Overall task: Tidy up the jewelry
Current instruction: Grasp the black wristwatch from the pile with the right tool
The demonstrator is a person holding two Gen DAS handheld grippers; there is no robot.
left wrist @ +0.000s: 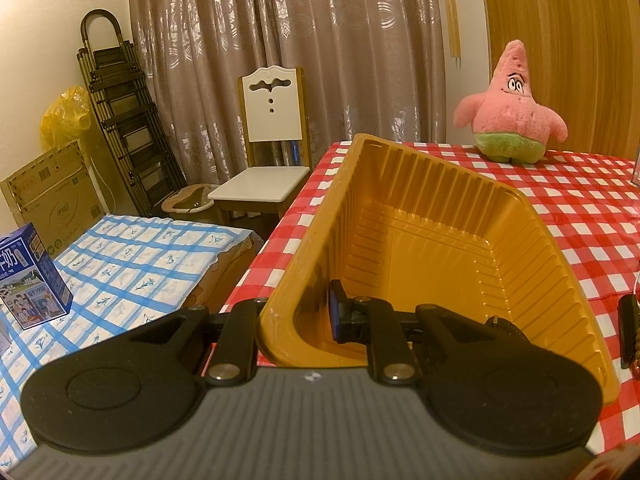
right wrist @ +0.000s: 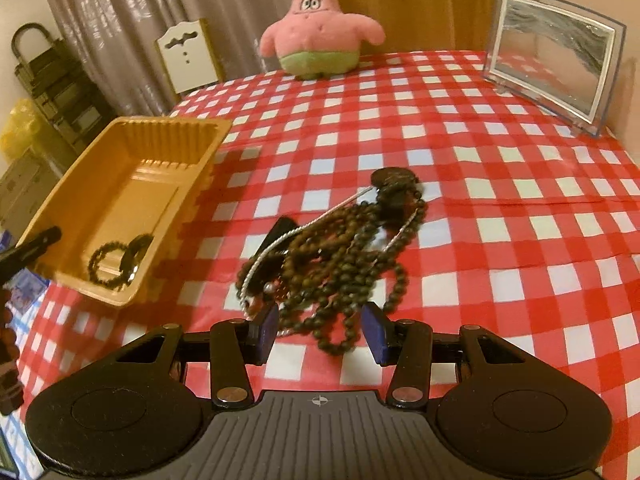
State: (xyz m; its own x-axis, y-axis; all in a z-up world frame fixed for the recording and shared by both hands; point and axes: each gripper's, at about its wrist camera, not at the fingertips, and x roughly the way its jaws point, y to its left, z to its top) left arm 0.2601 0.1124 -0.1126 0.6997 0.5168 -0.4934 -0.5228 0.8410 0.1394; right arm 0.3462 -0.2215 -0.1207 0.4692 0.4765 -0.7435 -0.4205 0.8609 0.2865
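The yellow plastic tray (left wrist: 400, 184) stands at the table's left edge, and my left gripper (left wrist: 298, 314) is shut on its near wall, one blue pad inside and the other finger outside. A black bead bracelet (right wrist: 106, 266) and a dark ring (right wrist: 136, 254) lie in the tray (right wrist: 168, 136). A tangled pile of brown bead strings and a silver chain (right wrist: 340, 248) lies mid-table. My right gripper (right wrist: 320, 332) stands open over the pile's near end, with some beads between its blue pads (right wrist: 266, 330), which do not press on them.
A pink plush star toy (right wrist: 316, 36) and a clear picture frame (right wrist: 552, 68) stand at the back of the red-checked tablecloth (right wrist: 480, 160). Left of the table are a white chair (left wrist: 272, 152), a blue-checked surface (left wrist: 132, 264) with a milk carton (left wrist: 32, 280), and a folded rack (left wrist: 120, 120).
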